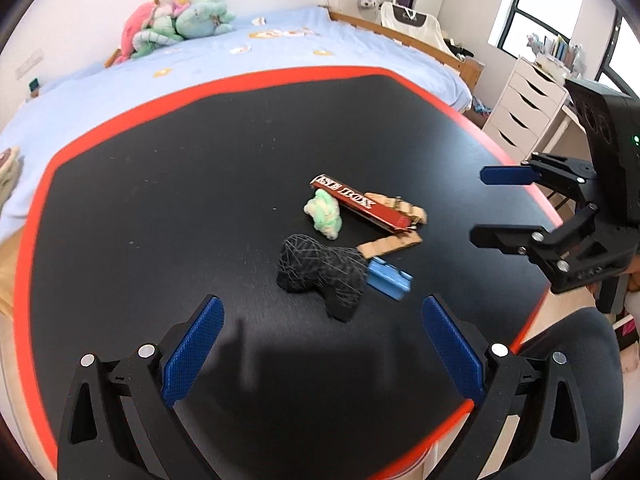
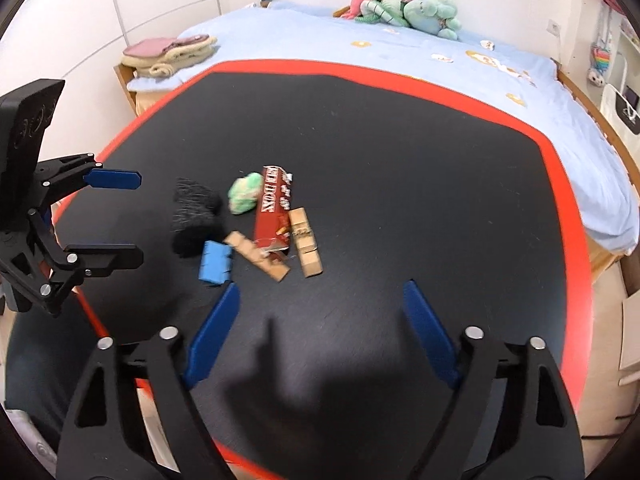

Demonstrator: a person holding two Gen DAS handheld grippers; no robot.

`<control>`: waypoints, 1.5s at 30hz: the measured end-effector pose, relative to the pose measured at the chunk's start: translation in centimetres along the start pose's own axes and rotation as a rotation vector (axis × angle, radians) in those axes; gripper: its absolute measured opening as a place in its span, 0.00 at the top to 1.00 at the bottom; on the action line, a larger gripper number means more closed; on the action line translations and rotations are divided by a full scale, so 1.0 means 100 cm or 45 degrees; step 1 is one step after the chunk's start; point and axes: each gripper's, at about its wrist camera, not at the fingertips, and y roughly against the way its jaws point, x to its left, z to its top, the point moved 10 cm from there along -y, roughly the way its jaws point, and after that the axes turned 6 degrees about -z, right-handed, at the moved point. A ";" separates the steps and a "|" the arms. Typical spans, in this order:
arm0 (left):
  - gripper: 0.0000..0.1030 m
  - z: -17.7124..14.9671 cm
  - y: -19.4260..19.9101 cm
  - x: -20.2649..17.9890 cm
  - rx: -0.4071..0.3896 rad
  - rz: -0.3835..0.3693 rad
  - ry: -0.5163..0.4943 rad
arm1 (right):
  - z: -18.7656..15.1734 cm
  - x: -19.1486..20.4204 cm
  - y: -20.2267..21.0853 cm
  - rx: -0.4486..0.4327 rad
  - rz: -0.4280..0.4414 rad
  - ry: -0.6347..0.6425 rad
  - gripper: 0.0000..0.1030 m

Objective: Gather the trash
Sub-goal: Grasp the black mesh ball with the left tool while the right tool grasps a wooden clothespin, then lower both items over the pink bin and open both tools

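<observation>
A small heap of trash lies on the black table (image 1: 160,200): a crumpled black mesh wad (image 1: 320,272), a green-white crumpled ball (image 1: 325,213), a red box (image 1: 360,204), a blue block (image 1: 388,278) and brown cardboard pieces (image 1: 390,244). My left gripper (image 1: 322,320) is open and empty, just short of the black wad. My right gripper (image 2: 320,304) is open and empty, short of the heap; it also shows at the right in the left wrist view (image 1: 480,204). The right wrist view shows the black wad (image 2: 194,220), red box (image 2: 274,214), blue block (image 2: 216,262) and the left gripper (image 2: 136,220).
The table has a red rim (image 1: 280,76). A bed with a light blue cover (image 1: 280,48) and plush toys (image 1: 176,20) stands behind it. A white drawer unit (image 1: 524,108) stands at the right. Folded blankets (image 2: 168,54) lie at the bed's end.
</observation>
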 end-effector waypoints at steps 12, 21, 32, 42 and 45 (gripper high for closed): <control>0.21 0.010 -0.024 0.017 -0.001 -0.006 -0.004 | 0.017 0.003 -0.047 0.019 0.038 0.089 0.48; 0.52 0.013 -0.030 0.019 0.009 0.007 -0.026 | 0.022 0.019 -0.050 -0.008 0.030 0.164 0.87; 0.54 0.002 0.014 0.004 -0.020 -0.003 -0.006 | 0.015 0.025 0.004 -0.049 0.050 0.064 0.87; 0.54 -0.030 0.070 -0.041 -0.059 -0.037 -0.021 | -0.027 0.058 0.094 -0.118 0.103 -0.008 0.87; 0.54 -0.046 0.082 -0.055 -0.063 -0.051 -0.026 | -0.043 0.076 0.111 -0.119 0.125 -0.005 0.87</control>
